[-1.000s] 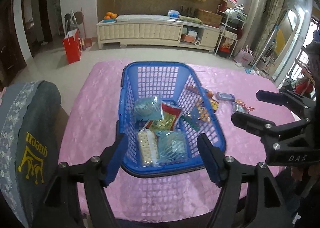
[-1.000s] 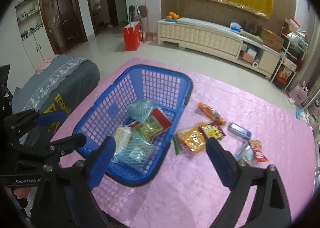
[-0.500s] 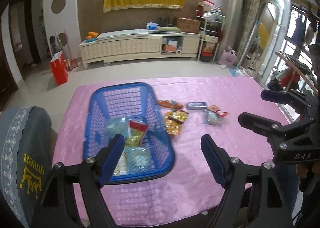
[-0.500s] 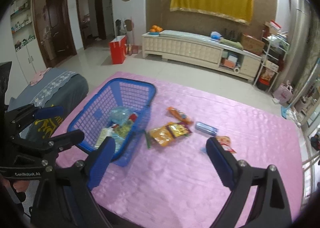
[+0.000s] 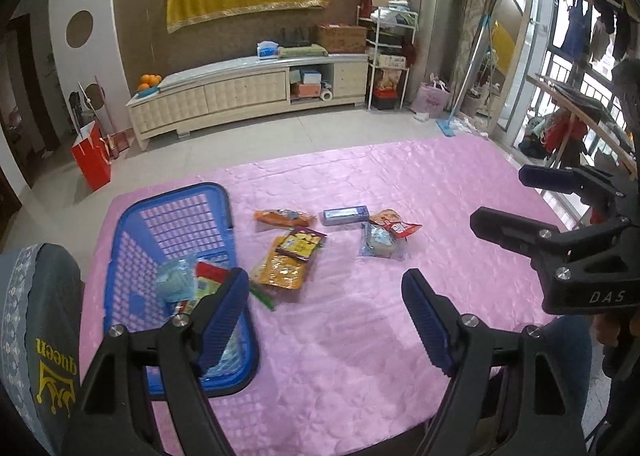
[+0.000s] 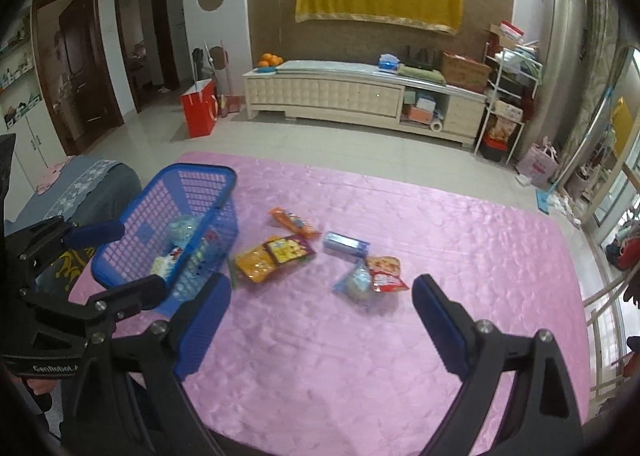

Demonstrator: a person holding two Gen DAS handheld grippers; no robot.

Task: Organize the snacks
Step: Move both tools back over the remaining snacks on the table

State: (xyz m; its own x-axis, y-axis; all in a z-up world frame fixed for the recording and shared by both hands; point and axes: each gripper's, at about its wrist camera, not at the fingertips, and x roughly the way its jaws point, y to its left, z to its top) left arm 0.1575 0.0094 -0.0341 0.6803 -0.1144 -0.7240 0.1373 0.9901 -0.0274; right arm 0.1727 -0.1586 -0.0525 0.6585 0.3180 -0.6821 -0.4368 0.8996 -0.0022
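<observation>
Through the left wrist camera we saw our left gripper (image 5: pixel 326 306) spread wide with nothing between its blue pads, hovering over the pink tablecloth (image 5: pixel 360 356). The blue basket (image 5: pixel 128 240) sat at the table's left end with a few packets inside. Beside it on the cloth lay loose snacks: an orange packet (image 5: pixel 285 217), a yellow packet (image 5: pixel 282 270) with a purple-edged one overlapping it, a blue-grey bar (image 5: pixel 346 215), a red packet (image 5: pixel 394 223) and a clear pouch (image 5: pixel 380 244). Our right gripper (image 5: pixel 520 200) showed at the right edge, jaws apart.

Through the right wrist camera we saw that gripper (image 6: pixel 322 304) spread and empty above the cloth, the snacks just ahead and the basket (image 6: pixel 120 252) to their left.
</observation>
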